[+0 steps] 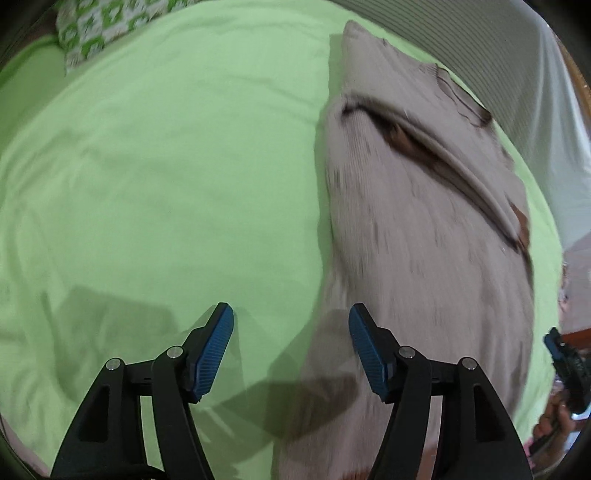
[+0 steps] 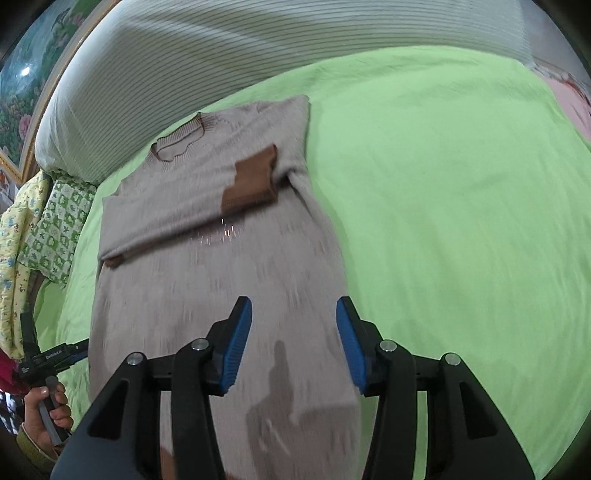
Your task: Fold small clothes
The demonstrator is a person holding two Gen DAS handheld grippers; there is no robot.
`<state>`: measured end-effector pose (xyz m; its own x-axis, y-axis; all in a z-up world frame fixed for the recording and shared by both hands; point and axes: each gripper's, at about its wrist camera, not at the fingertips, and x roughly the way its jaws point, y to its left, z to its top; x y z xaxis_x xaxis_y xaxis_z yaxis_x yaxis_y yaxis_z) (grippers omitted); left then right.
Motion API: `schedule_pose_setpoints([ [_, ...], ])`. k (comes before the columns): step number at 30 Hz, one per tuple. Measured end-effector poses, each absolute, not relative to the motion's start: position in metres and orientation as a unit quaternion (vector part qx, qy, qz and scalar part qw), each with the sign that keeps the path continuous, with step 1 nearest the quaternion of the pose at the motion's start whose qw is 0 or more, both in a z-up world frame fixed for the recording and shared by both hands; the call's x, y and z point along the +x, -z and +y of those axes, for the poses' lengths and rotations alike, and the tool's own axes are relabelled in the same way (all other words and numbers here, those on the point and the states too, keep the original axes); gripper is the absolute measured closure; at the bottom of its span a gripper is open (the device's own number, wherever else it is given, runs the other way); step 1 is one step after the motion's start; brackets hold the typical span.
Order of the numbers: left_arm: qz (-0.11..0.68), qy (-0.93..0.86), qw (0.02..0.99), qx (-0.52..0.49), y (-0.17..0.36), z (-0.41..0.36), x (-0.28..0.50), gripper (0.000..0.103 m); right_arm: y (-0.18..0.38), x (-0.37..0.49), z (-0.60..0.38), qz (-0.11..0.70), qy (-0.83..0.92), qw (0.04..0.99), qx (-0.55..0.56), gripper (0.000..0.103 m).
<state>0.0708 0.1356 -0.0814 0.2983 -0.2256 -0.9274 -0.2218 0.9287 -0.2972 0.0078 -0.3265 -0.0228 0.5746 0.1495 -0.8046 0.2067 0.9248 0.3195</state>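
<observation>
Sweater [image 2: 207, 236]: beige ribbed knit, laid flat on the bed, neckline toward the striped cover, hem toward the cameras; both sleeves folded in across the chest.
Cuffs: brown [image 2: 255, 181]; one lies on the chest, the other [image 2: 113, 261] peeks out at the garment's edge.
Collar [image 2: 177, 146]: round, trimmed with a thin dark line.
Edges: long sides run fairly straight; body narrow, lower part blurred.
Bed sheet [image 1: 166, 177]: plain light green, softly wrinkled, wide bare stretches on both sides of the sweater.
Left hand-held gripper [image 1: 291, 350]: blue ridged pads on black arms, jaws wide apart, nothing between them; above the sweater's side edge, one pad over the sheet, one over the knit.
Right hand-held gripper [image 2: 293, 345]: same build, jaws parted, holding nothing; above the lower body of the sweater.
Hand [image 2: 50, 410]: wrapped around the left tool's handle.
Writing: white lettering on that tool, too small to read.
Striped cover [image 2: 258, 40]: pale, fine dark lines, beyond the collar.
Patterned pillow [image 1: 99, 26]: green and white print, at the bed's edge.
</observation>
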Motion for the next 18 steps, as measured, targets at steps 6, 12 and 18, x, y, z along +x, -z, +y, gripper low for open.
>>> schedule_pose_setpoints([
  [6, 0.616, 0.049, 0.757, -0.21, 0.084, 0.122, 0.009, 0.034, 0.031, -0.043, -0.331, 0.471, 0.026, 0.855, 0.218, 0.054],
  [12, 0.632, 0.083, 0.746, -0.194, 0.089, 0.101, -0.027, 0.03, 0.04, -0.084, -0.329, 0.483, 0.024, 0.843, 0.234, 0.054],
  [18, 0.642, 0.101, 0.735, -0.192, 0.091, 0.096, -0.046, 0.026, 0.053, -0.118, -0.318, 0.503, 0.009, 0.83, 0.242, 0.054],
])
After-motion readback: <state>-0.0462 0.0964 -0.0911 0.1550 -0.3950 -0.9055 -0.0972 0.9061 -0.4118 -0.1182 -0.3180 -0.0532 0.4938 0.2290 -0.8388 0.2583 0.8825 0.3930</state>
